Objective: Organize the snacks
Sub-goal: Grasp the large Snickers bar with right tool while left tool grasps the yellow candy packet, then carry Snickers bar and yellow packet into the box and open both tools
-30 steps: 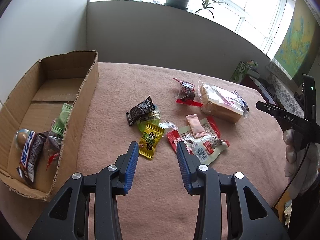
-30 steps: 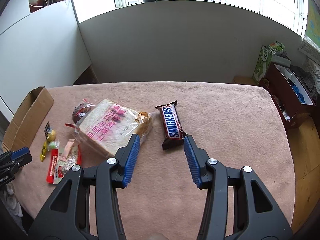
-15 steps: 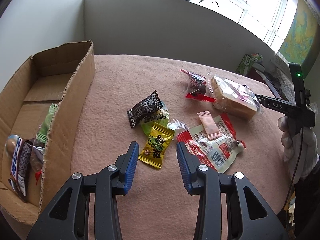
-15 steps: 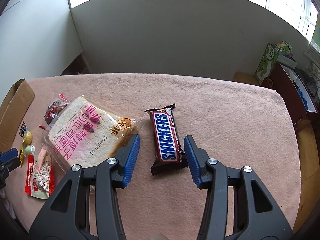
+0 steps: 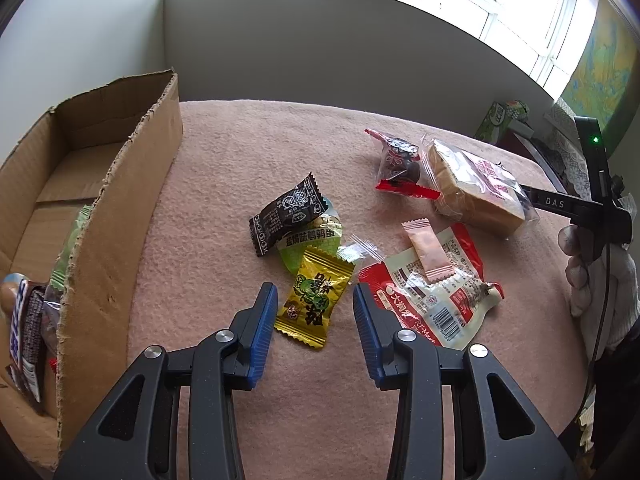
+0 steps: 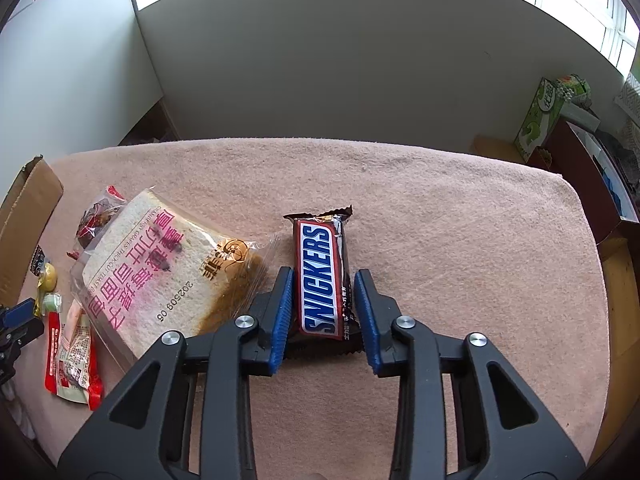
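**Both grippers close in on their snacks**

Since a second ago both grippers have advanced: the right gripper (image 6: 323, 304) now straddles the Snickers bar (image 6: 321, 280), and the left gripper (image 5: 315, 322) straddles the yellow candy packet (image 5: 314, 298). Neither has clamped; the fingers of both stand released, with gaps beside the wrappers. Just left of the Snickers bar lies the bagged bread slice (image 6: 160, 280), its wrapper crowding the right gripper's left finger (image 6: 282, 316). Farther left of the bar sit the red sachet (image 6: 72, 356), a green packet (image 5: 312, 240), a black candy (image 5: 286, 214), and the cardboard box (image 5: 116, 208), already holding snacks, all on the pink-covered counter (image 6: 460, 240).
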